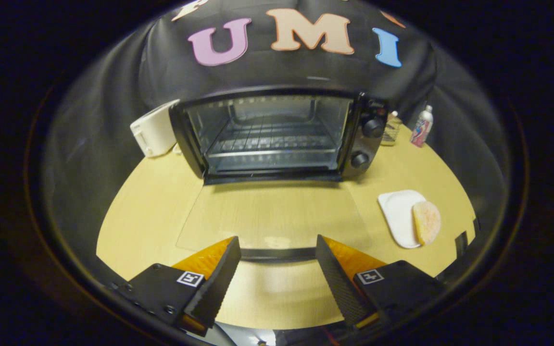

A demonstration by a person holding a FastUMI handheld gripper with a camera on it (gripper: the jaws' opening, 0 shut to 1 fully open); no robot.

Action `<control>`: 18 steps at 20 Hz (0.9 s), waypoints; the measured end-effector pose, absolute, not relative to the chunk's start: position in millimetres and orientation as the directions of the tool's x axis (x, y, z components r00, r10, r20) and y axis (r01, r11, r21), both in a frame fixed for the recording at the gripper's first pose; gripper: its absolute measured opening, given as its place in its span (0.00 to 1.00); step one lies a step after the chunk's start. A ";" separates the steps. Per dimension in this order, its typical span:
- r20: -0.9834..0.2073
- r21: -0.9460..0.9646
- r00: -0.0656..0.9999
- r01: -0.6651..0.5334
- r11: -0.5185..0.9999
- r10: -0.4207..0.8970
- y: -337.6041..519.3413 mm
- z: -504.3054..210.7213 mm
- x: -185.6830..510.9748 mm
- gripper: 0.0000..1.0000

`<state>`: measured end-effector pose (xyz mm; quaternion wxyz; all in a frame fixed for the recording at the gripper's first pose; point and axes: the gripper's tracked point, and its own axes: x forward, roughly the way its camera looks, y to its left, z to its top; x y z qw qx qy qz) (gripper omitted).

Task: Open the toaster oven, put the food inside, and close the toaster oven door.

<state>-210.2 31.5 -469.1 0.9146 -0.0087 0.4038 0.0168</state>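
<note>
The toaster oven (277, 134) stands at twelve o'clock from the gripper (277, 250), at the far side of the wooden table (137, 216), and its glass door (267, 216) is already swung fully down, lying flat toward the fingers so that the table's grain shows through the pane. The door's dark handle bar (277, 253) runs straight across the gap between the two fingertips, level with them; the jaws stand wide apart and released, with neither pad visibly pressing on the bar or on anything else. Inside the cavity a wire rack (270, 139) sits bare, with no food on it. The food (426, 222), a pale, sugary-looking slice, lies at about two o'clock from the fingers, resting on the right-hand part of a small white plate (397, 211) and reaching past its rim, well apart from the oven and from the fingers. So the first step, opening the oven, looks done, while the second has not begun: the slice has yet to be picked up, carried across to the rack and let go, and after that the door must be lifted shut. A white appliance (154, 129) stands just beside the oven at ten o'clock, and a small bottle (422, 126) and a glass jar (391, 129) stand at one o'clock beyond the oven's two control knobs (372, 127).
</note>
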 end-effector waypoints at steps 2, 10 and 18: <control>-0.695 -0.044 0.717 0.046 0.998 -0.063 3.3 -448.1 -192.1 0.99; -0.686 -0.187 0.604 0.393 0.900 -0.406 -139.4 -447.8 -182.8 0.99; -0.747 -0.287 0.406 0.517 0.807 -0.526 -226.8 -503.4 -191.6 0.99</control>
